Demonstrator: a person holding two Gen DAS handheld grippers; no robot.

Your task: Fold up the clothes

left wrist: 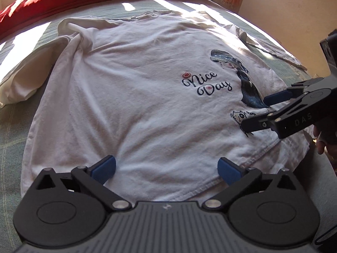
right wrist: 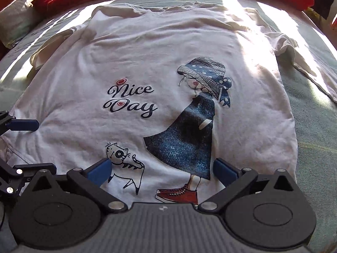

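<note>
On bed, white printed T-shirt (right wrist: 160,59), spread flat

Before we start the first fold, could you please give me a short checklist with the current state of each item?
1. T-shirt lies print side up: ok.
2. Body spread flat: ok, light wrinkles only.
3. Left sleeve laid flat: not ok, bunched.
4. Left gripper open over the hem: ok.
5. Right gripper open, holding nothing: ok.
6. Fingers touching the cloth: cannot tell.
</note>
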